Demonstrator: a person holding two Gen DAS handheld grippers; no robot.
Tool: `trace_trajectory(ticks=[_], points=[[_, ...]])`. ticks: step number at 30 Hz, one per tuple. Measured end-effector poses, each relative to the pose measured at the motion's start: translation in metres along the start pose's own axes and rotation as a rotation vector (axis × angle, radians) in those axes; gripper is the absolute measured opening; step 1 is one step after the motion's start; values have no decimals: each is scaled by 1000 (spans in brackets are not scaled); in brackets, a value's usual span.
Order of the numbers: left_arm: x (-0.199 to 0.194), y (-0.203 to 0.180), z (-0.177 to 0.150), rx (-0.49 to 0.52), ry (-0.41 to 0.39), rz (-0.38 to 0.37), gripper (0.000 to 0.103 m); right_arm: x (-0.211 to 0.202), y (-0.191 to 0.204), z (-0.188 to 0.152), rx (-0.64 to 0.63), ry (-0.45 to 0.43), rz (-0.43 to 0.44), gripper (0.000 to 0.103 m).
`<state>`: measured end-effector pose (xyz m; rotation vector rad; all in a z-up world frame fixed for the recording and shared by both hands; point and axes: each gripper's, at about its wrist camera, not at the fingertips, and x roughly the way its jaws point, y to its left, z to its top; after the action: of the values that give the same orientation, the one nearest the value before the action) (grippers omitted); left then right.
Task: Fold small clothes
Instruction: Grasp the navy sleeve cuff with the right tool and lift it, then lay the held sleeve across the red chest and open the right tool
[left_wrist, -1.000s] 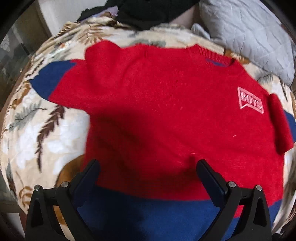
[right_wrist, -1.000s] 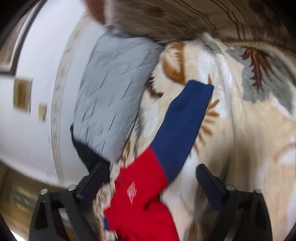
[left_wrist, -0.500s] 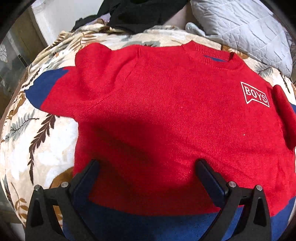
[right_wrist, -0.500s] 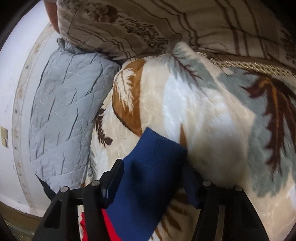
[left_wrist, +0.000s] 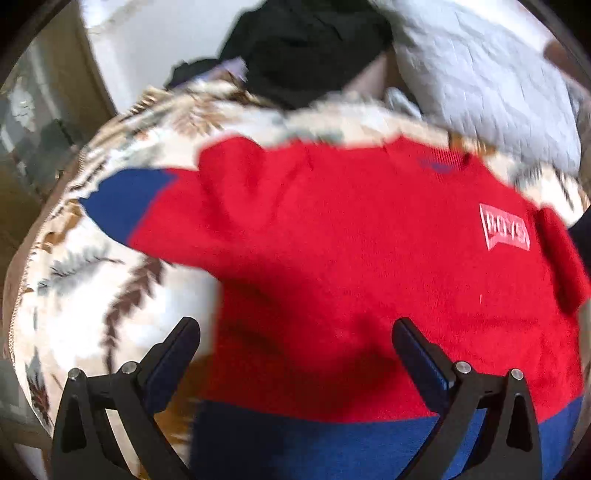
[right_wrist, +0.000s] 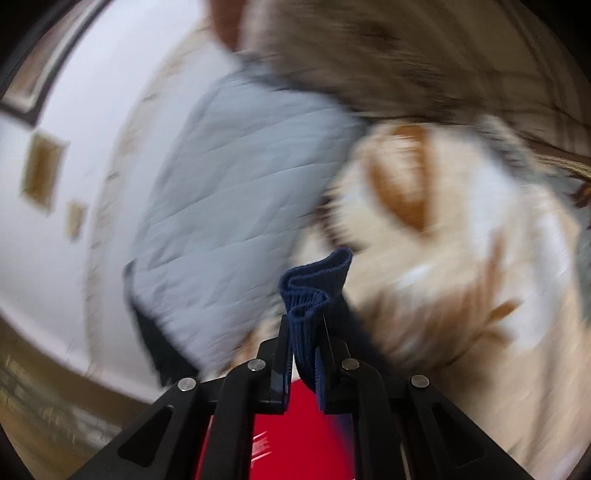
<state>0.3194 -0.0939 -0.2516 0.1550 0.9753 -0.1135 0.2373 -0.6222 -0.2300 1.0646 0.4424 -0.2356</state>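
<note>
A small red sweater (left_wrist: 351, 258) with blue cuffs, a blue hem and a white chest badge (left_wrist: 504, 232) lies flat on a leaf-patterned blanket (left_wrist: 92, 295). Its left sleeve with the blue cuff (left_wrist: 122, 206) stretches out to the left. My left gripper (left_wrist: 295, 347) hovers open over the sweater's lower part, nothing between its fingers. In the right wrist view my right gripper (right_wrist: 304, 332) is shut on the bunched blue cuff of the right sleeve (right_wrist: 314, 280), lifted off the blanket (right_wrist: 461, 277); red cloth (right_wrist: 295, 432) shows below the jaws.
A grey quilted pillow (left_wrist: 480, 81) (right_wrist: 229, 192) lies at the head of the bed. Dark clothes (left_wrist: 303, 48) are piled behind the blanket. A patterned cover (right_wrist: 424, 55) lies beyond the pillow. White wall (right_wrist: 74, 184) stands to the left.
My right gripper closed around the blue cuff and lifted it off the blanket. My left gripper stayed open and shifted a little; the sweater body has not moved.
</note>
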Motion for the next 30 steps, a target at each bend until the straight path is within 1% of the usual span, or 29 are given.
trace_trajectory(ticks=[1,2,4,6,8,9,12,13,15,16,17,18,19,20,22,23,25,27,29,30], points=[[-7,10,3,-20,-30,10,103,1,21,-12,-15,22,51,11],[-9,18,8,-32,-52,24,103,2,35,-21,-22,40,84,11],[-9,33,28,-61,-84,63,103,8,66,-44,-31,85,162,11],[-7,47,33,-90,-107,95,103,21,103,-74,-47,145,227,11],[-9,68,35,-126,-116,123,103,30,126,-98,-68,188,263,11],[-9,80,34,-146,-116,138,103,42,145,-117,-83,221,286,11],[-5,109,33,-205,-106,171,103,69,177,-158,-90,298,330,11],[-5,120,33,-229,-101,182,103,80,189,-176,-92,331,344,14],[-2,134,30,-263,-93,188,103,96,205,-204,-113,376,355,16],[-2,141,29,-279,-89,184,103,102,211,-214,-125,396,356,25],[-1,146,28,-293,-88,180,103,110,218,-226,-134,431,359,40],[-1,149,29,-302,-90,176,103,112,218,-231,-131,456,366,84],[-2,151,29,-307,-94,170,103,115,218,-237,-115,483,365,101],[-3,151,29,-307,-97,165,103,115,217,-239,-104,471,363,101],[-5,146,30,-296,-104,142,103,109,215,-236,-151,446,354,101],[-6,143,30,-290,-104,130,103,104,214,-233,-199,430,331,101],[-4,135,32,-271,-95,94,103,93,203,-223,-238,413,284,100],[-1,127,34,-255,-82,81,103,83,188,-211,-266,404,223,97],[2,124,34,-255,-74,93,103,74,165,-198,-314,390,146,85],[4,125,34,-259,-69,98,103,71,152,-192,-334,384,108,76]])
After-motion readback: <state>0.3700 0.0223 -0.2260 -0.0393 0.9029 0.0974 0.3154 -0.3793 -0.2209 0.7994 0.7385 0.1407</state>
